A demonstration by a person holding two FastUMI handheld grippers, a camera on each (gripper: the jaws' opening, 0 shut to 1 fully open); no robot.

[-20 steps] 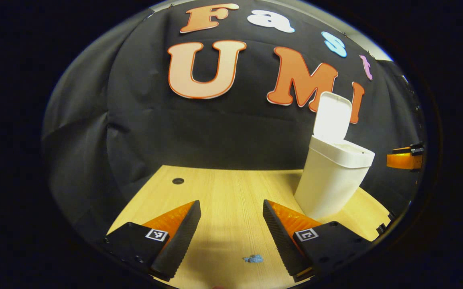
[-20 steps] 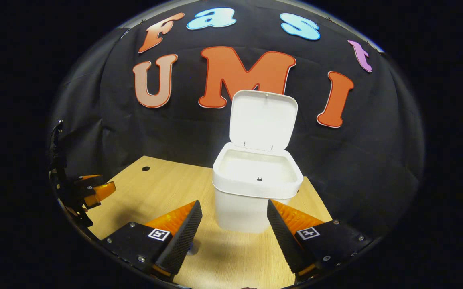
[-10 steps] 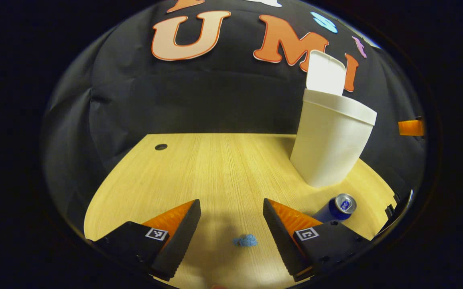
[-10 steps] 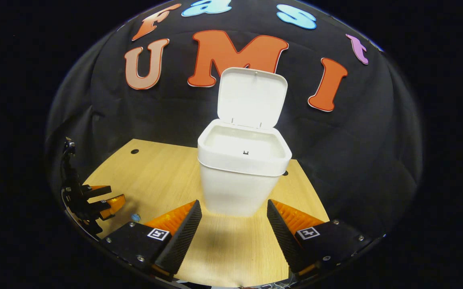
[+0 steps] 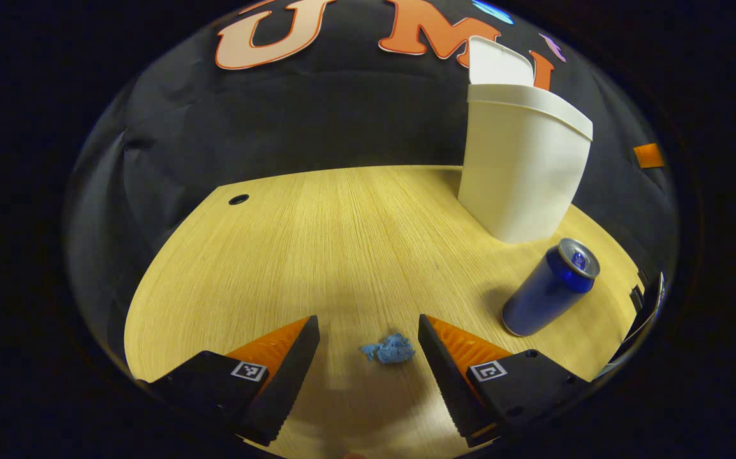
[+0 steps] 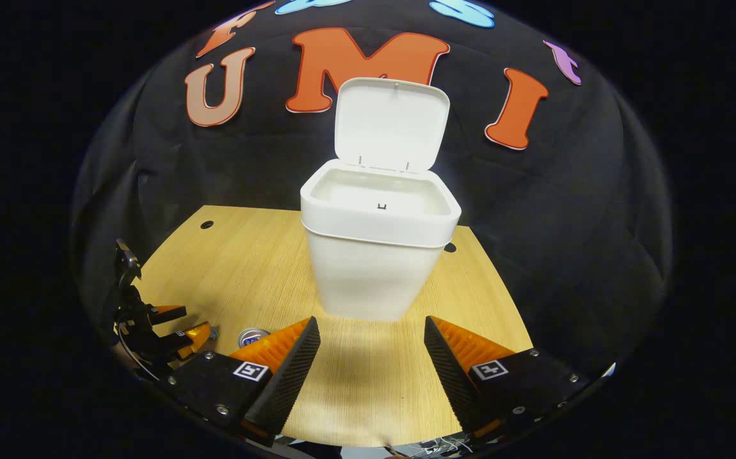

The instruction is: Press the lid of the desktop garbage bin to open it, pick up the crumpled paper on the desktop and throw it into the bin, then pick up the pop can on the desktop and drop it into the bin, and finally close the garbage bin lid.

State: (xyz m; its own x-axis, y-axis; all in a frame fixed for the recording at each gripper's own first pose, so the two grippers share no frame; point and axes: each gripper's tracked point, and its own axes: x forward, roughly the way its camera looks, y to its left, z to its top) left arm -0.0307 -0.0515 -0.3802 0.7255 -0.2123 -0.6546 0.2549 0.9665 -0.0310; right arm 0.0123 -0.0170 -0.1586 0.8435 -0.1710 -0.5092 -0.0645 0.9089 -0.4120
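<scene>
Currently the bin (image 6: 377,255) stands with its lid (image 6: 390,124) raised upright at the back, so the opening step reads as done; the step in hand is judged to be the pickup of the crumpled paper (image 5: 388,349).

Left gripper (image 5: 368,376): jaws spread wide, holding nothing. The paper lies on the desktop (image 5: 317,242) between the two fingers, nearer the right-hand finger than the left and just short of the tips. Whether the fingers are down at desk level cannot be told. Next move, as judged: settle low enough that both pads meet the wad, centre it in the gap, then close. The wad is small and light, so an off-centre closure could nudge it aside rather than pinch it.

Right gripper (image 6: 373,376): jaws likewise apart and empty, facing the bin, which sits ahead of and between its fingers. It appears idle.

Surroundings: the pop can (image 5: 550,287) stands upright ahead and to the right of the left gripper, well apart from the paper and near the foot of the bin. It lies roughly along the path from the paper to the bin mouth, so a low carry risks knocking it; a lift clear of the can top seems called for. A small hole (image 5: 238,199) marks the desktop far ahead to the left, out of the way.
</scene>
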